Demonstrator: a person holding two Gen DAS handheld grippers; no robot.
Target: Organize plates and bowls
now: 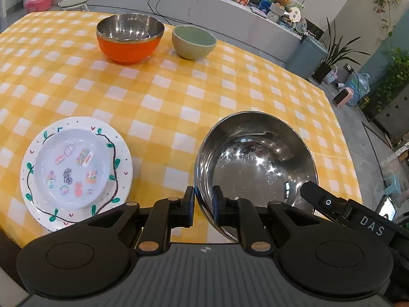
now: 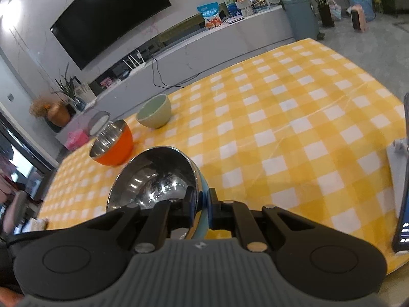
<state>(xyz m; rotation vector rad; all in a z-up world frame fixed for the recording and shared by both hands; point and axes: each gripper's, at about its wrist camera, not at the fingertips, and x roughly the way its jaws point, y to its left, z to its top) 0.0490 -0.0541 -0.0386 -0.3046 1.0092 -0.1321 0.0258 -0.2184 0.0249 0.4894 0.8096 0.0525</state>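
Both grippers grip the same steel bowl with a blue outside, tilted above the yellow checked table. My left gripper is shut on its near left rim. My right gripper is shut on its right rim, and its finger shows in the left wrist view. An orange bowl with a steel inside and a pale green bowl stand at the far side. A small clear plate lies on a white leaf-patterned plate at the near left.
A phone on a stand is at the table's right edge. Beyond the table are a grey TV bench, a chair, a bin and potted plants.
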